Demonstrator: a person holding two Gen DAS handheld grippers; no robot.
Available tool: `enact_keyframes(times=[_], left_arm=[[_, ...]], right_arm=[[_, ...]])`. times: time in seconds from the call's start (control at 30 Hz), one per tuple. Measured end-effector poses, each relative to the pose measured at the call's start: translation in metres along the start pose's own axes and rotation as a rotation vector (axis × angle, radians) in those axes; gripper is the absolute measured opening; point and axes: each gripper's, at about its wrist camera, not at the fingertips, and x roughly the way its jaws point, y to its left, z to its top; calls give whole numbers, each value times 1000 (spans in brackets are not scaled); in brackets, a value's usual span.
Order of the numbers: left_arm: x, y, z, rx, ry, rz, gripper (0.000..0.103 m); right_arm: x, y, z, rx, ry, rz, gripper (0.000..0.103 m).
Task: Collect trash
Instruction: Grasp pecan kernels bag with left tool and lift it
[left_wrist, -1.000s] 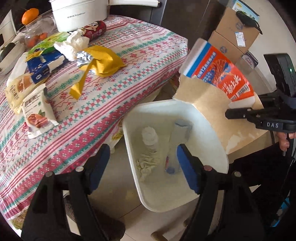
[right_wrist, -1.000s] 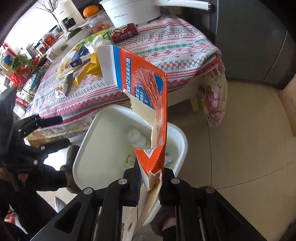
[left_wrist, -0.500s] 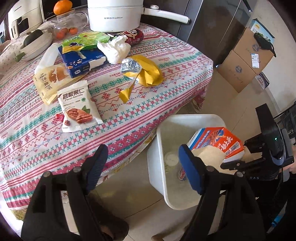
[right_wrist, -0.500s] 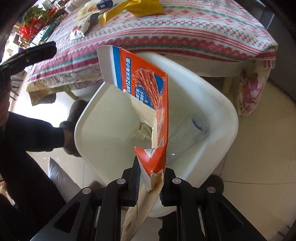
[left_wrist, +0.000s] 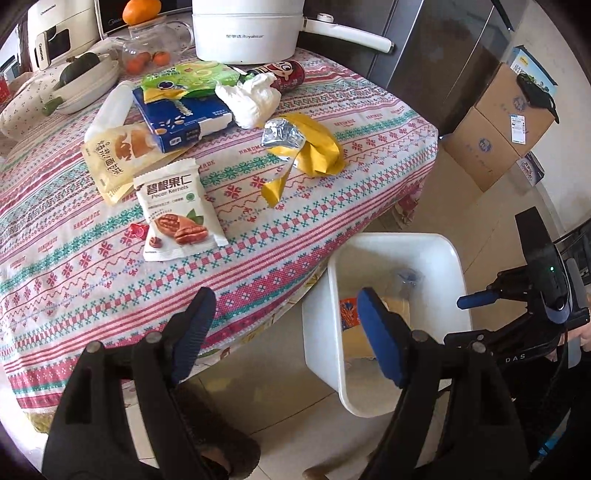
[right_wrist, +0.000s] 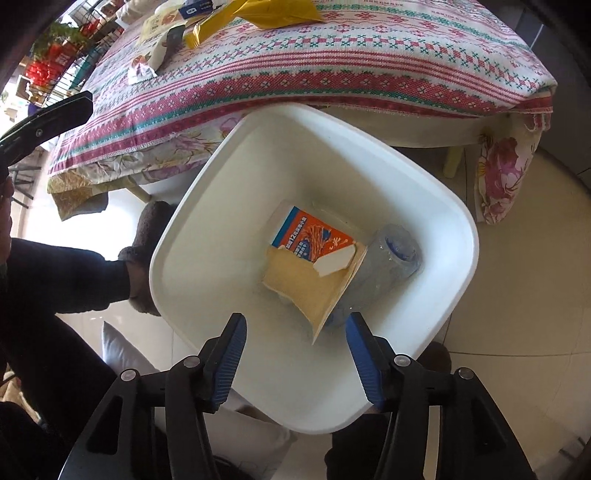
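From the left wrist view, the torn orange-and-blue cardboard carton (left_wrist: 350, 313) lies inside the white square plastic bin (left_wrist: 448, 295) standing on the tiled floor just beyond the table's near-right corner; only a strip of its printed face and tan inner side shows past the left gripper (left_wrist: 286, 334), whose blue-padded jaws stand wide with nothing between them. On the red, green and white patterned tablecloth (left_wrist: 332, 206) more litter waits: a white pouch printed "Pecan Kernels" (left_wrist: 179, 214), a crumpled yellow foil wrapper (left_wrist: 306, 147), a wad of white tissue (left_wrist: 251, 98), a blue flat box (left_wrist: 184, 118) and a green snack bag (left_wrist: 188, 79). The white cooking pot at the far edge (left_wrist: 247, 29) reads "Royalstar". The right gripper (left_wrist: 480, 314), marked "DAS", hangs over the bin's right rim, and stacked brown cardboard boxes (left_wrist: 498, 125) stand far right, with bare floor between them and the bin. From the right wrist view, the carton (right_wrist: 314, 258) rests flat on the bin's bottom, printed side up, its torn tan flap pointing near, touching a clear plastic bottle (right_wrist: 388, 266) lying on its right. The right gripper (right_wrist: 295, 350) hovers above the bin's near rim (right_wrist: 458, 236); its jaws have just been opening and are apart, empty. The tablecloth's hem overhangs the bin's far edge.
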Motion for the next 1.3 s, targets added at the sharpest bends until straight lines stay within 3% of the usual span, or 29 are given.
enact_keyframes(times=[0.43,1.03,1.2,1.27,1.3], left_arm=[[-10,50,20,-137,-34,82,84],[59,77,60,-224,51,192,84],[71,82,66,-256,71,189,72],[75,82,68,-255,83,194,59],[76,82,69,-253,88,199,59]], right_arm=[[-48,-8,31,78,-151,-41,71],[-78,5,80,125,-265,-89,75],[-80,4,89,135,-283,-120,75],[-81,5,92,132,-290,-138,75],[-81,6,93,131,-294,-146,75]])
